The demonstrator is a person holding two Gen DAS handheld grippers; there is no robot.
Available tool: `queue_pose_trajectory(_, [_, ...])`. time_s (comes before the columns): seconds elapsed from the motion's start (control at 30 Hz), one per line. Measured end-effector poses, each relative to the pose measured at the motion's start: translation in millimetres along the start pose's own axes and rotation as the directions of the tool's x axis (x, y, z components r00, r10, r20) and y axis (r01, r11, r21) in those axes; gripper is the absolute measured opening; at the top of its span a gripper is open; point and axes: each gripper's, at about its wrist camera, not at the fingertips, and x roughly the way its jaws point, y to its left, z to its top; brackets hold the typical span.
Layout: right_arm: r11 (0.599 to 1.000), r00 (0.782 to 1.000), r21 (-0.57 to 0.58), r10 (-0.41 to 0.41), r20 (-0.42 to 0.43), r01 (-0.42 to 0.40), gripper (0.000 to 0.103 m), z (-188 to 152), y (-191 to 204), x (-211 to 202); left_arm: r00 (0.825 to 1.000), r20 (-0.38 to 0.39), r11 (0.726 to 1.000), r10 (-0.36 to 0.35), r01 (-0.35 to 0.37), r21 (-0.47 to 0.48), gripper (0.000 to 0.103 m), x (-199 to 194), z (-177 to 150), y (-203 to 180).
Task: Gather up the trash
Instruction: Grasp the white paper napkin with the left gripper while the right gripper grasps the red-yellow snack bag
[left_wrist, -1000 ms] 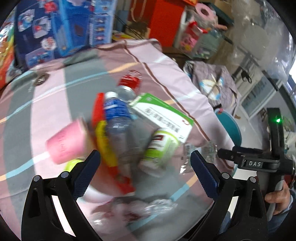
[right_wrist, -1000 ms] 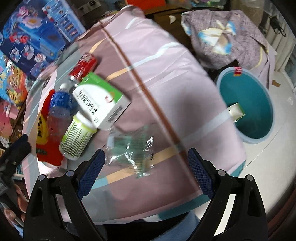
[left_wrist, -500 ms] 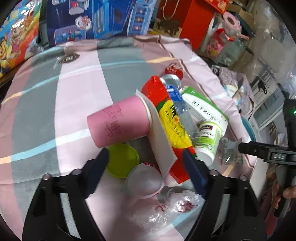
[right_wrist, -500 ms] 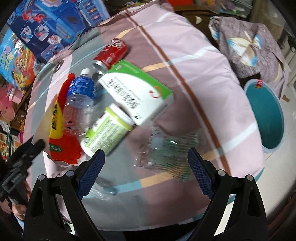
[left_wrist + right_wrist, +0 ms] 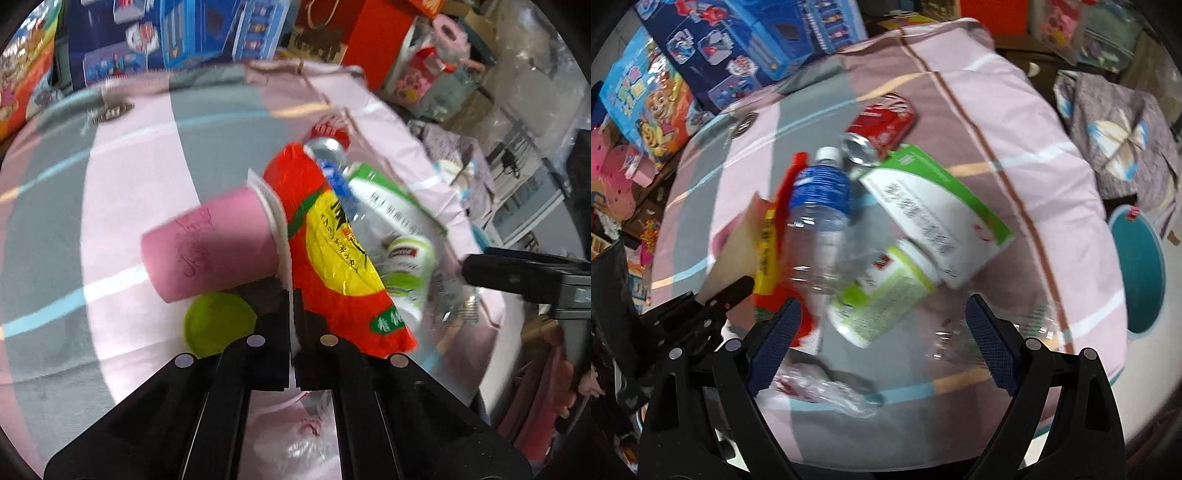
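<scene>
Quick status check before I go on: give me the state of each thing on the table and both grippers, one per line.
Left gripper: shut on a thin white sheet.
Right gripper: open, holding nothing.
Pink cup: on its side.
Water bottle: lying down, capped, looks empty.
Red can: lying down.
Green-and-white box: lying flat, closed.
Green-label jar: on its side.
Teal bin: upright, open.

Cup (image 5: 210, 251) left of wrapper (image 5: 332, 254) — lid (image 5: 218, 325) before cup.
</scene>
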Motion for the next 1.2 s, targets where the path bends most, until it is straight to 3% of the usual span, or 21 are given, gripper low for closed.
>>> queue_pose_trajectory(0.2, [0.994,0.996,-0.070,0.080,-0.040,-0.082,0.062,8.4,40.0,16.9,0.999,0.046,1.000,0.001,0.000,-0.026,0.002,-26.5,4.4,16.5])
queue_pose_trajectory(0.43, [0.992,0.992,-0.087,0.081,-0.096,-0.089,0.059,15.9,64.5,51.3,1.000,-0.007,0.998,-0.021,0.020,-0.052,0.003,-14.4,-5.5,31.9])
queue_pose_trajectory(0.47, [0.991,0.992,-0.093,0.086,-0.093,-0.095,0.057,16.7,66.9,53.1,0.999,-0.018,0.998,-0.030,0.029,-0.052,0.003,-10.9,-6.0,31.7])
queue_pose_trajectory(0.53, [0.987,0.993,-0.122,0.096,-0.062,-0.103,0.038,17.8,72.7,53.1,0.998,-0.037,0.998,-0.041,0.039,-0.052,0.004,-4.8,-7.3,31.5])
queue_pose_trajectory(0.67, [0.986,0.991,-0.113,0.117,-0.059,-0.123,0.036,20.5,74.3,52.2,0.997,-0.070,0.998,-0.042,0.038,-0.052,0.012,9.8,-10.9,29.7])
queue_pose_trajectory(0.77, [0.980,0.990,-0.145,0.133,-0.054,-0.140,0.023,21.1,81.6,48.8,0.995,-0.090,0.997,-0.052,0.047,-0.062,0.016,19.6,-14.4,30.7])
queue_pose_trajectory(1.07, [0.972,0.981,-0.159,0.156,-0.114,-0.173,0.020,23.4,94.4,75.1,0.991,-0.111,0.993,-0.078,0.067,-0.093,0.016,32.4,-15.2,34.8])
queue_pose_trajectory(1.13, [0.974,0.981,-0.147,0.157,-0.114,-0.173,0.003,21.7,92.1,78.8,0.991,-0.112,0.994,-0.072,0.062,-0.089,0.015,34.4,-14.0,33.2])
queue_pose_trajectory(1.17, [0.974,0.978,-0.132,0.172,-0.116,-0.187,0.003,21.3,89.9,78.9,0.992,-0.105,0.995,-0.065,0.056,-0.085,0.005,33.0,-13.5,31.7])
queue_pose_trajectory(1.2, [0.972,0.976,-0.123,0.189,-0.106,-0.201,0.003,21.8,87.5,75.6,0.994,-0.090,0.996,-0.060,0.053,-0.078,0.002,28.8,-12.5,28.8])
